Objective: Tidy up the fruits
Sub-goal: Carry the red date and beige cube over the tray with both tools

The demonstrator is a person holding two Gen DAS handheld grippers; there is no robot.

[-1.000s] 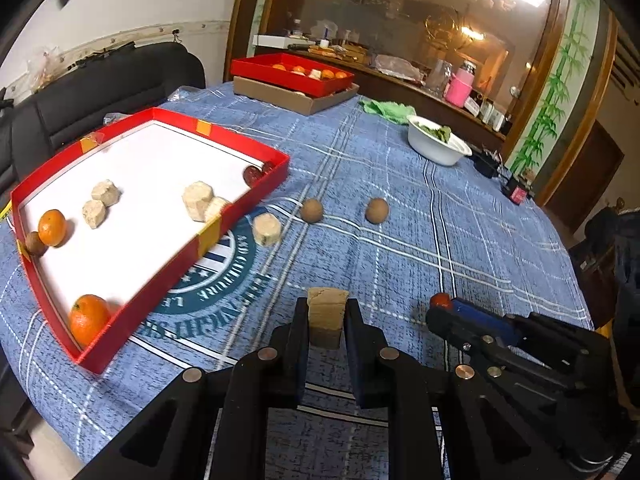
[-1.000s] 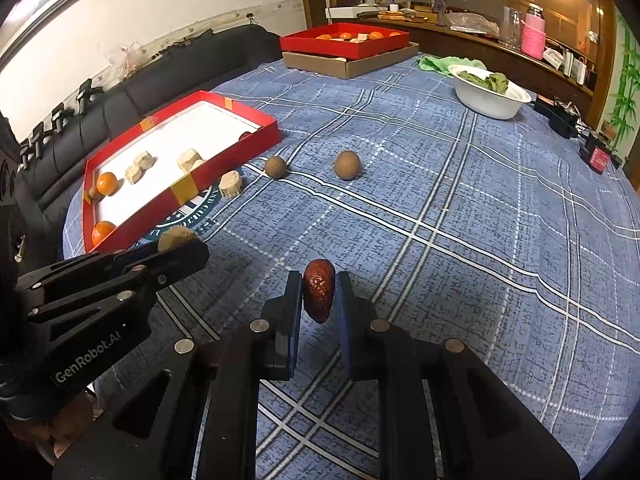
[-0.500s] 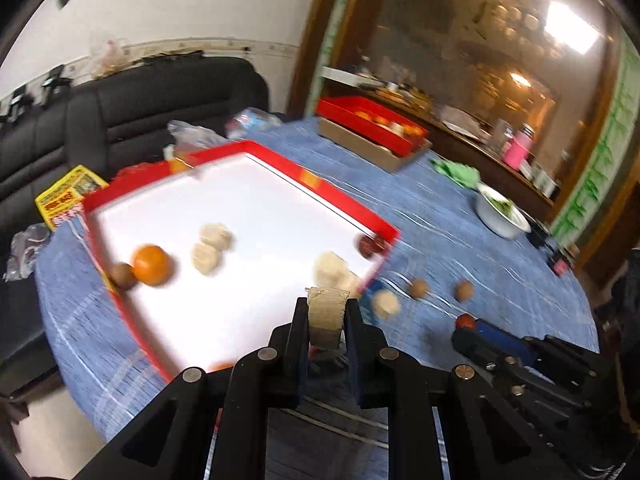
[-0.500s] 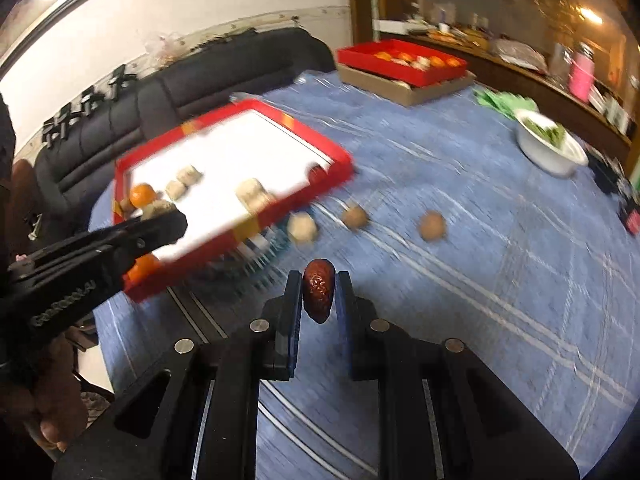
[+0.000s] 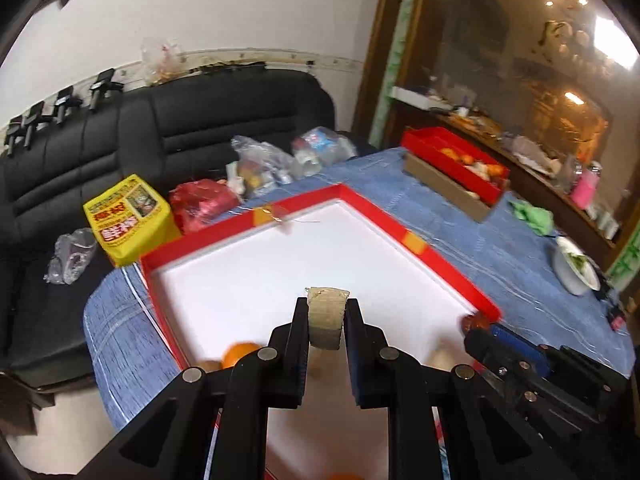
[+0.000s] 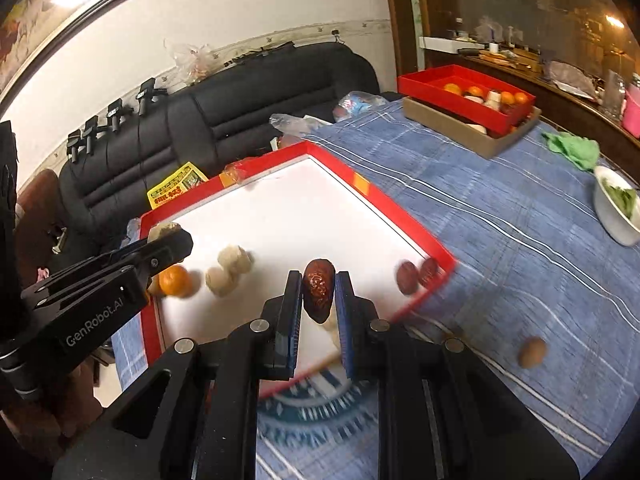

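Observation:
My left gripper is shut on a beige chunk and hangs over the white floor of the red tray. My right gripper is shut on a dark red date, above the tray's near right part. The left gripper shows at the left of the right wrist view, over the tray's left side. Inside the tray lie an orange, two beige chunks and two red dates in the right corner. A brown round fruit sits on the blue cloth.
A second red tray with oranges stands on a cardboard box at the table's far side. A white bowl of greens and a green cloth lie to the right. A black sofa with bags and a yellow packet borders the table.
Both grippers have swung left from above the blue cloth to above the red tray, each still holding its piece. The loose fruits on the cloth have dropped out to the right.

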